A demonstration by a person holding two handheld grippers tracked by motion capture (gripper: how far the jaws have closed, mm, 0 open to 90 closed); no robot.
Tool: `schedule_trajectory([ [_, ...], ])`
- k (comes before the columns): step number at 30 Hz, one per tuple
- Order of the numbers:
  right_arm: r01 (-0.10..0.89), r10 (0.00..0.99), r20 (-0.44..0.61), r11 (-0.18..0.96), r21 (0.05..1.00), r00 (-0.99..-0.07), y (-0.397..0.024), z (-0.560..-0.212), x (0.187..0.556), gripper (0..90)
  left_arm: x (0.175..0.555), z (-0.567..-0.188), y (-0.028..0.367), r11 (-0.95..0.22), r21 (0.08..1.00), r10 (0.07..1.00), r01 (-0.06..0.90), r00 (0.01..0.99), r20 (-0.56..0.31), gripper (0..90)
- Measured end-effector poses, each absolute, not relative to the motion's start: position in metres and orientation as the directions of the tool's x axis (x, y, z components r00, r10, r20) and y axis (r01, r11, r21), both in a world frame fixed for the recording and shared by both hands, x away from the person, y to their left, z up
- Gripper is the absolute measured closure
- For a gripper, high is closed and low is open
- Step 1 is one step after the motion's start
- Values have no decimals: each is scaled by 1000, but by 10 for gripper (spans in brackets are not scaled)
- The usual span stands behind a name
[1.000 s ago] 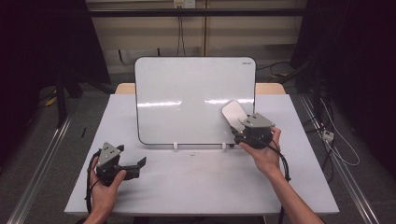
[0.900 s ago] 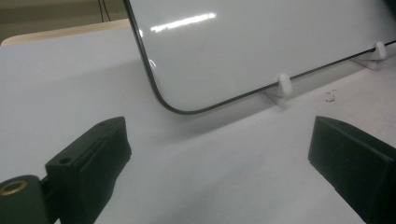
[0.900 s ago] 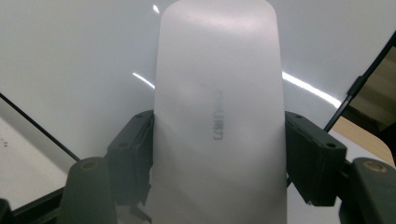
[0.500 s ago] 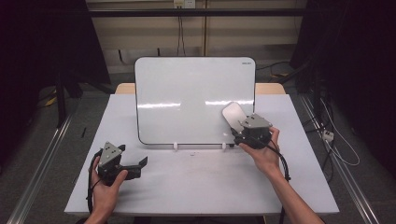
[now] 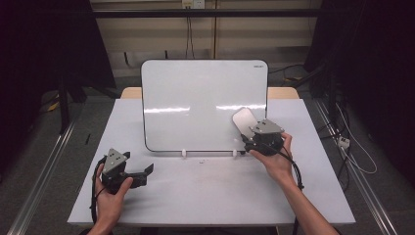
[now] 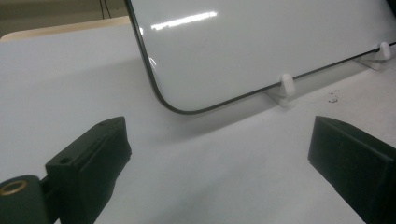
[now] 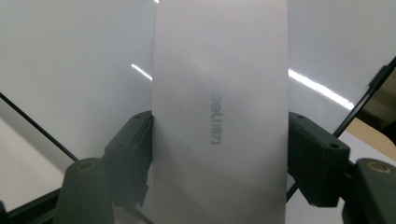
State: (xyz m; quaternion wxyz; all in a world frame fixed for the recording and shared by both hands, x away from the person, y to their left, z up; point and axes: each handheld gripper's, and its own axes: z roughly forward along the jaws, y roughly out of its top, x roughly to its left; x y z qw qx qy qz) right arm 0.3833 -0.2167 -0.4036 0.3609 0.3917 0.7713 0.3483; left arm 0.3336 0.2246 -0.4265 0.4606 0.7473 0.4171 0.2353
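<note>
Gripping eraser [image 7: 219, 116] – right gripper [image 5: 248, 131] fingers clamped, print legible | left gripper [image 5: 142, 172] wide

Lab: black curtains [image 5: 44, 44], cables [image 5: 350, 152]

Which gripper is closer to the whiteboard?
Right. The right gripper holds a white eraser at the whiteboard face; the left gripper rests on the table, short of its lower left corner.

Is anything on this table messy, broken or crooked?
Nothing much. The whiteboard stands wiped clean on its small white feet, and the right gripper holds a white eraser squarely against it. The one blemish is a few dark specks on the table near the front feet, perhaps marker dust.
</note>
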Motion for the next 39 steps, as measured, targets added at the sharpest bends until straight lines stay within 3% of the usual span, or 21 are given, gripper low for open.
schedule_trajectory([
  [8,363,860,-268,439,822,-434,-217,-402,383,282,333,-426,225,-229,887,837,402,546,-31,51],
  [19,388,869,-187,384,837,-457,-219,-401,382,88,332,-425,227,-224,891,835,394,549,-33,51],
  [39,442,888,-42,269,856,-458,-238,-400,367,53,331,-424,228,-229,890,834,395,552,-31,50],
])
